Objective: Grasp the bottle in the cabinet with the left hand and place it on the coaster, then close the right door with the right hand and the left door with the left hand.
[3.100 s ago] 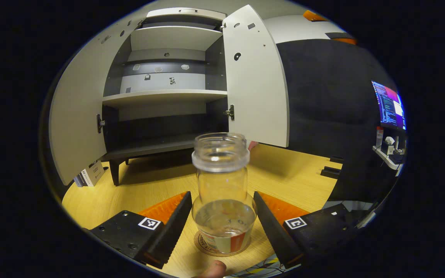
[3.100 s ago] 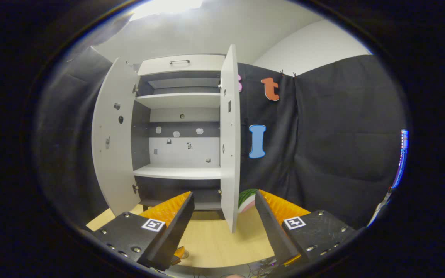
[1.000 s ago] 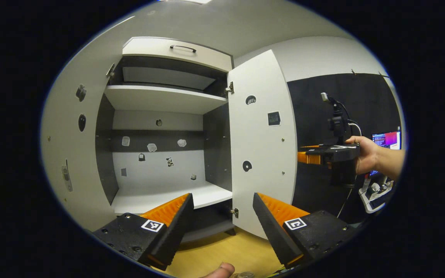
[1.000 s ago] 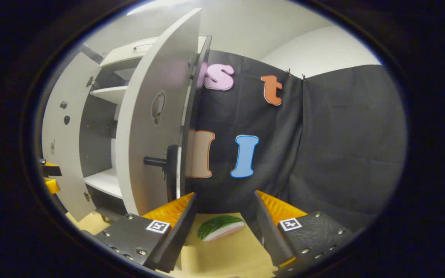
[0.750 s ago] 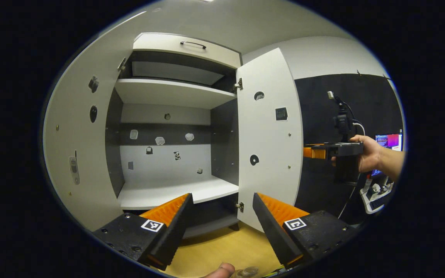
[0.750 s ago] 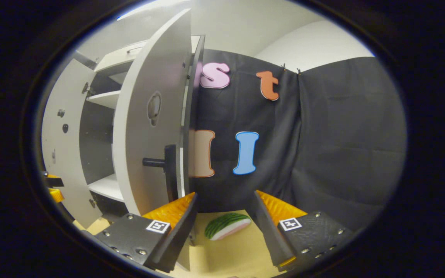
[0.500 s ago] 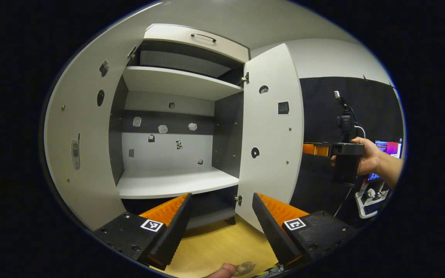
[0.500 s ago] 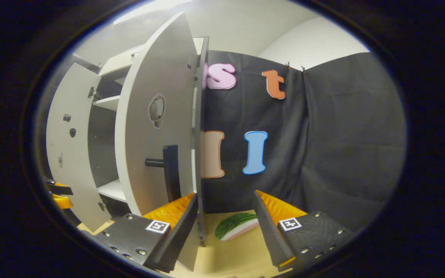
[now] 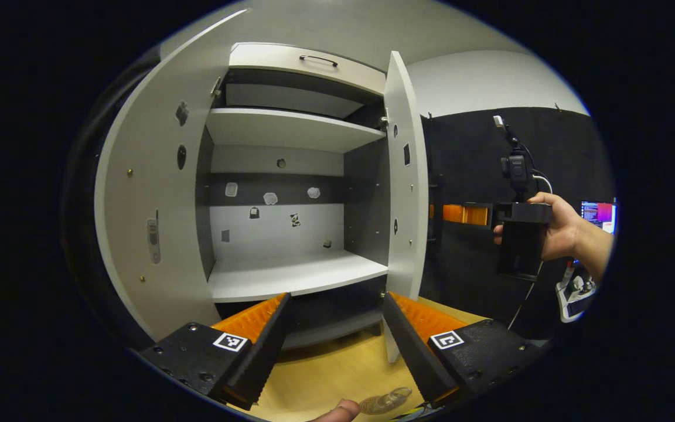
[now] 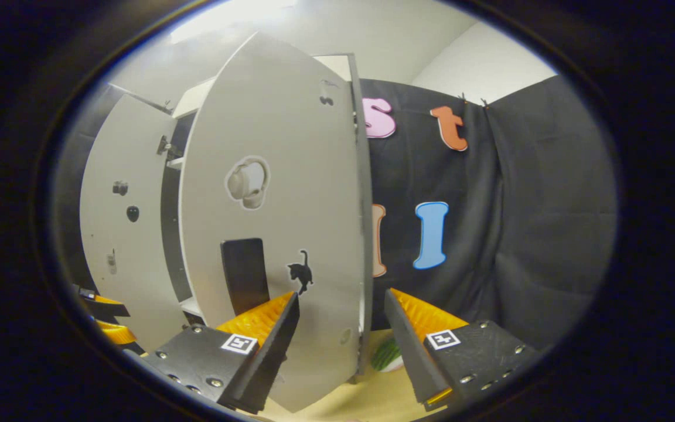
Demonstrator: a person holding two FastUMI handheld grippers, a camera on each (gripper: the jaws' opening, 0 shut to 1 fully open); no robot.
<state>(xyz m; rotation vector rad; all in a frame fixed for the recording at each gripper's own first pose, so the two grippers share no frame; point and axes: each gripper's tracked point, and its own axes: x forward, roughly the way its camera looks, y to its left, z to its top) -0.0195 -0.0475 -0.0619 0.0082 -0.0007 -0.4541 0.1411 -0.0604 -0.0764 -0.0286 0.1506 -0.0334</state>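
The white cabinet [image 9: 290, 275] stands open with bare shelves. Its left door [image 9: 150, 223] is swung wide; its right door [image 9: 405, 176] shows nearly edge-on, part-way swung in. A hand holds my right gripper [image 9: 449, 214] behind that door, tips at its outer face. In the right gripper view the right door's outer face [image 10: 279, 234] with a black handle [image 10: 245, 275] looms close, and my right gripper [image 10: 340, 340] is open just before it. My left gripper [image 9: 334, 334] is open and holds nothing. The clear bottle's rim [image 9: 385, 402] peeks in below it on the wooden table [image 9: 326, 375].
A toy watermelon slice [image 10: 387, 354] lies on the table behind the right door. My left gripper [image 10: 103, 319] shows by the left door [image 10: 118, 234]. A lit monitor [image 9: 598, 214] and small items sit far right. A thumb [image 9: 337, 410] shows at the bottom.
My left gripper let go of the bottle on the coaster and rose to face the cabinet. My right gripper moved behind the right door, which has swung toward shut.
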